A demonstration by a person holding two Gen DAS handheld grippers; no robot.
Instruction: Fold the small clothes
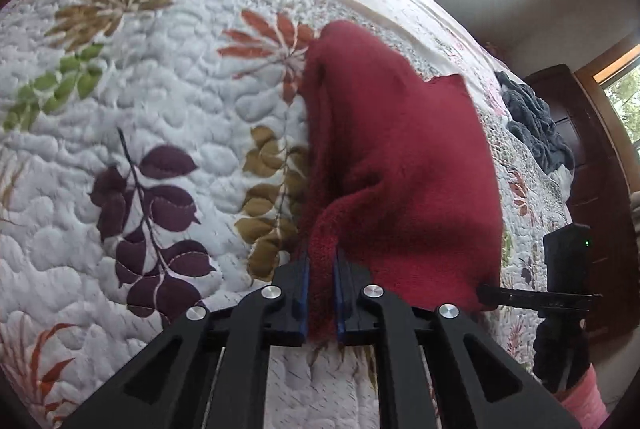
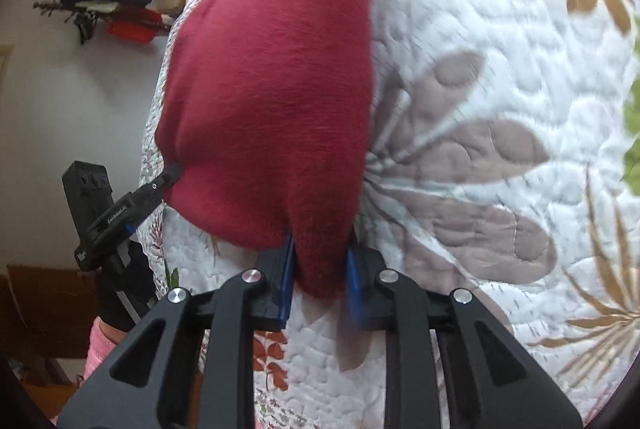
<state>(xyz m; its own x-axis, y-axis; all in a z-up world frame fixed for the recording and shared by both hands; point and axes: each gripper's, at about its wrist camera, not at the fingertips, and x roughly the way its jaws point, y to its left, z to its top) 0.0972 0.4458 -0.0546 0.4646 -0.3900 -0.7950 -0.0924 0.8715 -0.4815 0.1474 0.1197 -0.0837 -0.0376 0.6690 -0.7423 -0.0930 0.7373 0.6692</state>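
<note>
Above the quilted bed (image 1: 160, 117), a red knit garment (image 1: 400, 169) hangs.
Left tool (image 1: 320, 293) and right tool (image 2: 320, 269) each clench one edge.

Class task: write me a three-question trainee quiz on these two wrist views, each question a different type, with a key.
1. True or false: both hand-held grippers grip the red garment.
2. The garment hangs over: A) a quilt, B) a desk, C) a sink?
3. Fill in: a dark grey ___ lies further back on the bed.

Key
1. True: left hand-held gripper and right hand-held gripper each pinch it.
2. A, the floral quilt.
3. Cloth heap.
</note>
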